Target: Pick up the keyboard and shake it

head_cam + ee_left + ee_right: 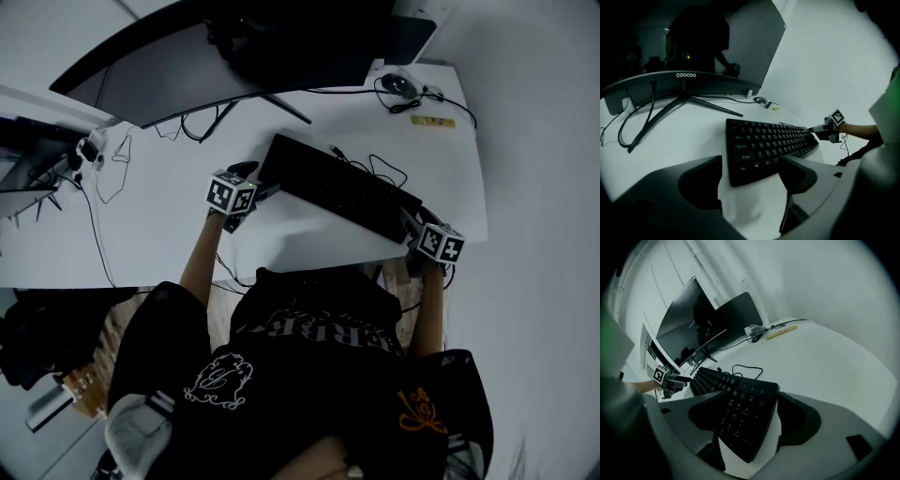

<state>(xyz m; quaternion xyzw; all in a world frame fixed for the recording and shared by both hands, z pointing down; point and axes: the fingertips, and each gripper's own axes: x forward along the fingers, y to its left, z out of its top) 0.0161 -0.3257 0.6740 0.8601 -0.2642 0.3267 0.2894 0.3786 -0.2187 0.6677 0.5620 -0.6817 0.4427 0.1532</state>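
Observation:
A black keyboard (342,187) lies aslant on the white desk (169,234). My left gripper (262,184) is at its left end. In the left gripper view the jaws of that gripper (750,176) stand open around the keyboard (773,140), at its near left corner, with a gap on the outer side. My right gripper (411,221) is at the right end. In the right gripper view the jaws of this gripper (754,418) stand open with the number-pad end of the keyboard (736,404) between them. Each gripper shows in the other's view: the right (827,129), the left (675,378).
A curved monitor (187,66) on a splayed stand (684,101) stands behind the keyboard. A mouse (401,84), a yellow tag (433,121) and loose cables (380,169) lie at the back right. The desk's front edge (319,265) runs just before the person's body.

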